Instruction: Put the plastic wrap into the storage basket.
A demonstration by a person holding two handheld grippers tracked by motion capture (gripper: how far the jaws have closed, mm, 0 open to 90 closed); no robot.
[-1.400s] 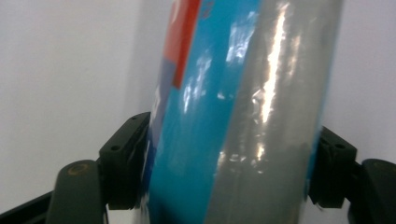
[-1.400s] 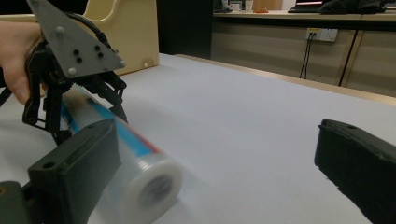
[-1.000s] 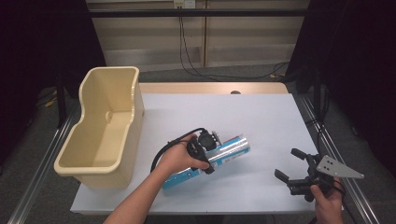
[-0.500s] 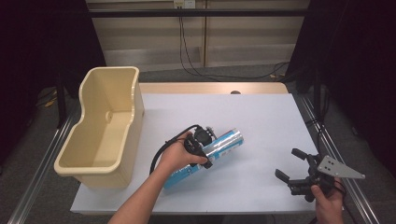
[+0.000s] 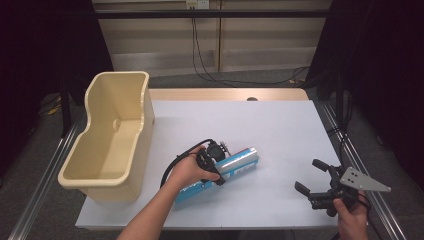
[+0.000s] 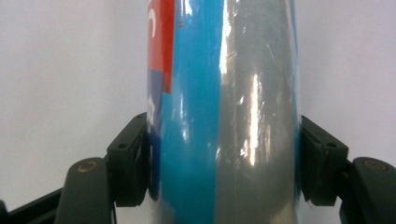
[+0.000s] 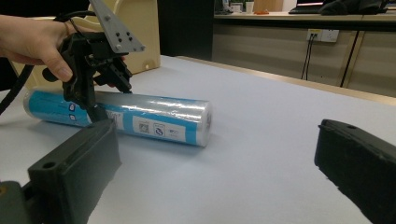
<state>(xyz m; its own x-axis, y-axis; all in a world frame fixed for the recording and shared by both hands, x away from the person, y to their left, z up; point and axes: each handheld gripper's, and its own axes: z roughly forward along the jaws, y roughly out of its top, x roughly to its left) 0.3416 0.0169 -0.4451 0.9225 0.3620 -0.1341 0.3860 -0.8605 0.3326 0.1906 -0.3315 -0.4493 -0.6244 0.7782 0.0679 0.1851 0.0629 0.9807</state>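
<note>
Near six o'clock on the surface [image 5: 280, 130], the left gripper [image 5: 216, 159] is pinching a blue roll [image 5: 240, 161]. Its fingers [image 6: 130, 161] are crossing the roll's long axis, running eight to two o'clock. The right gripper [image 5: 312, 177] is waiting spread, farther off at four o'clock.

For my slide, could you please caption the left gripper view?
Left gripper fingers shut on a blue roll lying on the white table.

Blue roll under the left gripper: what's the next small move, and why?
Probably lift it straight up a little. The left gripper has both pads pressed on the sides of the blue roll, which lies flat on the table. The beige bin stands open to the left, and the right gripper waits open, well apart.
</note>
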